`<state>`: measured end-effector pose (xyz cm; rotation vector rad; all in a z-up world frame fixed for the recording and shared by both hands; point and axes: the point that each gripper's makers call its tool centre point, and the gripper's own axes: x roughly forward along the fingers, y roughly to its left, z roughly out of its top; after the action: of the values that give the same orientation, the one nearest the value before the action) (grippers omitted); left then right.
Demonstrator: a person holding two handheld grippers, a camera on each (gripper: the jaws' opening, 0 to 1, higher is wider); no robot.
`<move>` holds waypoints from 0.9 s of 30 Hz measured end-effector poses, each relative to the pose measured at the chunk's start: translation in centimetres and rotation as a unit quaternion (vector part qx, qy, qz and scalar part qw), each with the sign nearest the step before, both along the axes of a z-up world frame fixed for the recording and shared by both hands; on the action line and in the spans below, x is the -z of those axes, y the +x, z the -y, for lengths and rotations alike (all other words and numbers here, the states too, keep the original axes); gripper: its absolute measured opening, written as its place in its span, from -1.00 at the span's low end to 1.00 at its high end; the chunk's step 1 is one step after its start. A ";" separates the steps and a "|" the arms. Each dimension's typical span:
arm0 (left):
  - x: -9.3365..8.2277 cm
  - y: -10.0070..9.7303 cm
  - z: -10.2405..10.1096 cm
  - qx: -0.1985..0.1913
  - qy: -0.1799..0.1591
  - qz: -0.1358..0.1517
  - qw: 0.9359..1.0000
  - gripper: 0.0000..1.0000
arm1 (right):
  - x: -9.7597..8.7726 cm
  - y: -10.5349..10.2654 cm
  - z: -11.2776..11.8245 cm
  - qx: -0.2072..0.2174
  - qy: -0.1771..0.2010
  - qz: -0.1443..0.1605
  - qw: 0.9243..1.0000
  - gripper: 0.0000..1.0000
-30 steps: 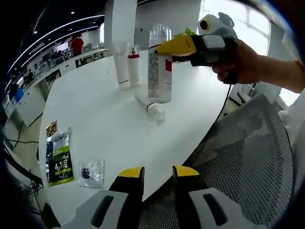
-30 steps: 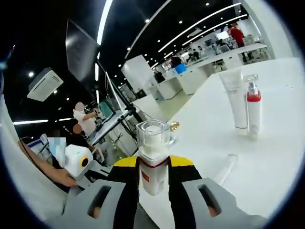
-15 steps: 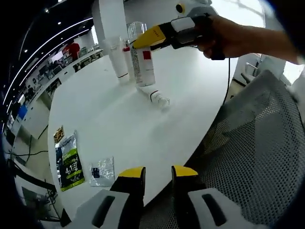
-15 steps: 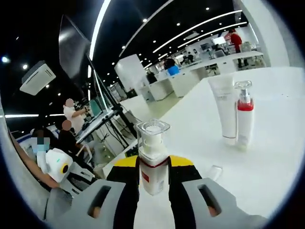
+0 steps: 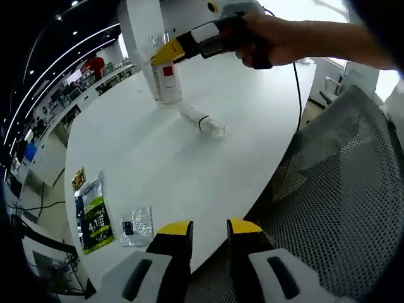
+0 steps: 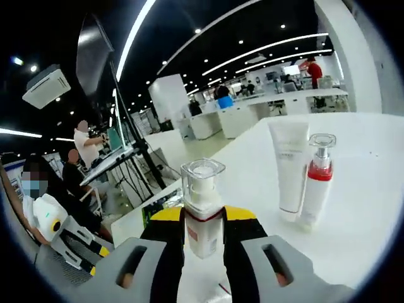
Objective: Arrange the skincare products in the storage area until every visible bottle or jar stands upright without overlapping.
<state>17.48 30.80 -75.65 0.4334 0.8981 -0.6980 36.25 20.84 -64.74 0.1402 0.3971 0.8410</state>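
While the right gripper (image 6: pixel 203 237) is clamped on the clear pump bottle with a red label (image 6: pixel 202 205), lower it upright beside the white tube (image 6: pixel 290 167) and red-collared pump bottle (image 6: pixel 315 180), without knocking them. The left gripper (image 5: pixel 208 237), jaws apart, holds nothing.

Left tool (image 5: pixel 204 228): jaws stood slightly apart, holding nothing, over the near edge of the table (image 5: pixel 145 158).
Right tool (image 5: pixel 189 44): in a hand (image 5: pixel 265 41), closed on an upright clear bottle (image 5: pixel 165 79) with a red label.
Lying bottle (image 5: pixel 202 120): on its side, near the clear one.
Packets: a green packet (image 5: pixel 93 214) and a clear packet (image 5: pixel 137 225) near the table's edge.
Chair (image 5: pixel 334 208): grey mesh, beside the table.
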 end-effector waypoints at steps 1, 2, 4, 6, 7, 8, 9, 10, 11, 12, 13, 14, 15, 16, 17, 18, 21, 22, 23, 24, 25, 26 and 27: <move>0.0 0.0 -0.1 -0.001 0.000 -0.001 1.000 -0.56 | 0.1 0.4 0.3 0.002 -0.005 0.005 1.000 -0.59; 0.0 0.0 0.0 -0.001 0.000 0.000 1.000 -0.56 | 0.1 0.7 0.5 0.003 -0.007 0.008 1.000 -0.59; 0.0 0.0 0.0 0.003 0.002 0.001 1.000 -0.56 | 0.3 1.4 0.9 0.008 -0.015 0.014 1.000 -0.59; 0.0 0.0 0.0 0.005 0.004 0.004 1.000 -0.56 | 0.5 2.1 1.2 0.014 -0.018 0.021 1.000 -0.59; 0.0 0.0 0.0 0.006 0.003 0.005 1.000 -0.56 | 0.5 2.7 1.4 0.017 -0.021 0.030 0.999 -0.59; -0.1 0.0 0.1 0.006 0.002 0.006 1.000 -0.56 | 0.6 2.9 1.4 0.017 -0.024 0.034 0.999 -0.59; -0.1 0.0 0.1 0.007 0.002 0.005 1.000 -0.56 | 0.9 3.5 1.7 0.019 -0.036 0.044 0.998 -0.59; 0.0 -0.1 0.1 0.007 0.002 0.003 1.000 -0.56 | 1.0 3.7 1.8 0.022 -0.039 0.044 0.998 -0.59; 0.0 -0.1 0.2 0.007 0.001 0.001 1.000 -0.56 | 1.2 4.2 2.1 0.029 -0.047 0.047 0.997 -0.59; 0.0 -0.2 0.3 0.008 0.000 0.000 1.000 -0.56 | 1.3 4.5 2.3 0.031 -0.049 0.049 0.997 -0.59; 0.0 -0.2 0.4 0.011 0.000 0.002 1.000 -0.56 | 1.3 4.8 2.4 0.030 -0.049 0.054 0.997 -0.59; 0.0 -0.1 0.5 0.015 -0.001 0.002 1.000 -0.56 | 1.3 5.2 2.6 0.033 -0.048 0.059 0.997 -0.59; 0.0 -0.1 0.6 0.016 -0.001 0.001 1.000 -0.56 | 1.4 5.5 2.7 0.033 -0.051 0.060 0.996 -0.59; 0.1 -0.1 0.6 0.015 -0.002 -0.001 1.000 -0.56 | 1.5 5.9 2.9 0.034 -0.054 0.064 0.996 -0.59; 0.1 -0.1 0.6 0.014 -0.002 -0.002 1.000 -0.56 | 1.6 6.1 3.0 0.035 -0.055 0.068 0.996 -0.59; 0.1 -0.1 0.5 0.013 -0.001 -0.001 1.000 -0.56 | 2.0 6.4 3.0 0.036 -0.060 0.068 0.995 -0.59; 0.3 -0.1 0.4 0.012 0.001 -0.008 1.000 -0.56 | 3.0 6.8 2.8 0.030 -0.079 0.069 0.994 -0.59; 0.4 -0.2 0.4 0.012 0.002 -0.010 1.000 -0.56 | 3.4 6.9 2.8 0.030 -0.087 0.073 0.993 -0.59; 0.4 -0.2 0.4 0.013 0.002 -0.011 1.000 -0.56 | 3.5 7.0 2.7 0.030 -0.090 0.076 0.993 -0.59; 0.4 -0.3 0.4 0.013 0.001 -0.011 1.000 -0.56 | 3.6 7.1 2.7 0.028 -0.095 0.080 0.992 -0.59; 0.4 -0.3 0.6 0.014 -0.005 -0.012 1.000 -0.56 | 3.8 7.3 2.6 0.028 -0.097 0.085 0.991 -0.59; 0.3 -0.3 0.7 0.015 -0.006 -0.012 1.000 -0.56 | 4.0 7.4 2.5 0.026 -0.096 0.084 0.991 -0.59; 0.4 -0.4 0.7 0.017 -0.005 -0.012 1.000 -0.56 | 4.2 7.4 2.4 0.022 -0.096 0.086 0.991 -0.59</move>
<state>17.09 30.06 -76.00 0.4323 0.9104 -0.7396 43.65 18.47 -68.93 -0.1020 0.3093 0.7603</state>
